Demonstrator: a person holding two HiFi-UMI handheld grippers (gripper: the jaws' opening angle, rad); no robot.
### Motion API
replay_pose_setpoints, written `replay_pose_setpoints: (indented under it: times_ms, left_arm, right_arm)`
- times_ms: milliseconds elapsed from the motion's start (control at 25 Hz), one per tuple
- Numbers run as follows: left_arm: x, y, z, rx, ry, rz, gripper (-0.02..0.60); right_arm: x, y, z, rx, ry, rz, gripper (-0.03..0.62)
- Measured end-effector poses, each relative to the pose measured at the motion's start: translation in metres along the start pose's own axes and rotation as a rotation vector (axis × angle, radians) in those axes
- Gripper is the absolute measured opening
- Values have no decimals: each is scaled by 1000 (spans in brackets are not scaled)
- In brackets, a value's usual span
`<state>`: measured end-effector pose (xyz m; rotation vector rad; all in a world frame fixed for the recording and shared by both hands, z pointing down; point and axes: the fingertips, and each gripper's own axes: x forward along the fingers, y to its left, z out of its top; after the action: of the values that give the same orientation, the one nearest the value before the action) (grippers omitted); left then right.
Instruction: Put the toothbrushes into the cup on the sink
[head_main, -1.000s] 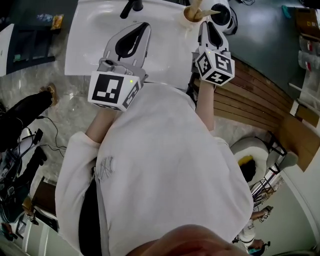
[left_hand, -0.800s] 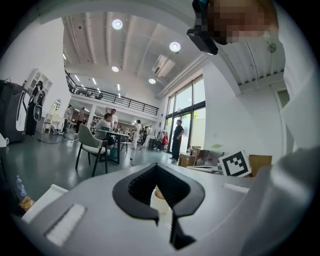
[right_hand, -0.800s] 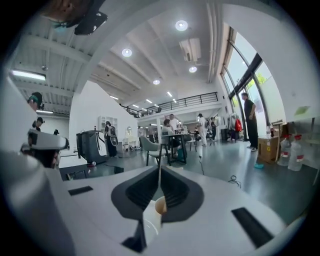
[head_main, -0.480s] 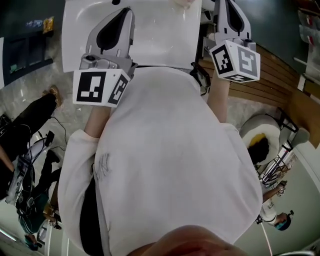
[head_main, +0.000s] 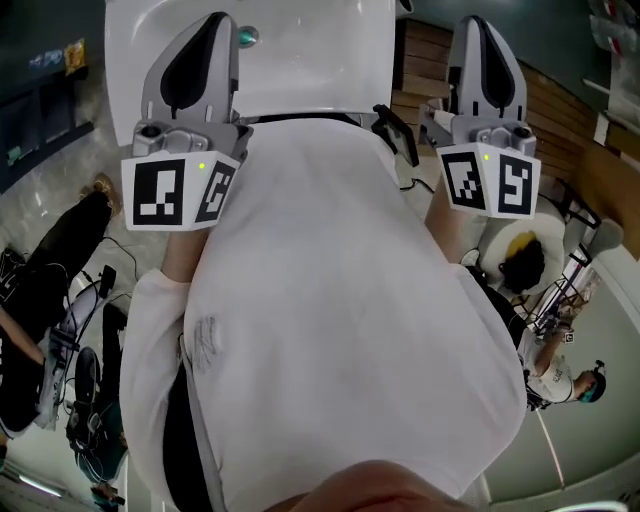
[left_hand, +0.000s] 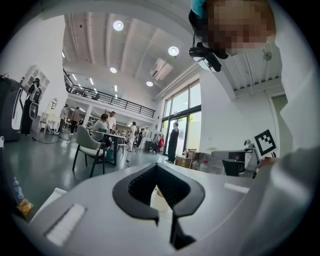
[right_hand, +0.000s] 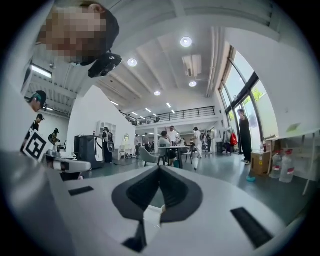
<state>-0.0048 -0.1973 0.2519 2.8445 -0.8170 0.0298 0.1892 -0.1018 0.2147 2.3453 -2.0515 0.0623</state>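
- Both grippers have lifted back from the glossy white sink (head_main: 310, 62); the tan cup and its toothbrushes have slipped out of the head view.
- Left gripper (head_main: 214, 22): smooth grey shell, black pads pressed together, gripping nothing.
- Right gripper (head_main: 478, 24): clenched too, empty.

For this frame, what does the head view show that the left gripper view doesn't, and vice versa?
Only the head view: the white sink with its drain, and the wooden slats to its right.

Only the left gripper view: a large hall with ceiling lights, a table with people around it, and a chair.

Both: the left gripper, jaws together, and the right gripper, though the left gripper view catches only its marker cube.
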Motion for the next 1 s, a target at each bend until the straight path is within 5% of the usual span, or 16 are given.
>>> replay_pose_setpoints:
  times_ms: [560,1000]
  left_arm:
    - [-10,22,-6,-14,37,9,-15]
    - [4,10,-10,-21,60,-72,-15]
  right_arm:
    - [-11,23,-33,30,108,6,11]
    - [-30,17,-45,45,147,-58,11]
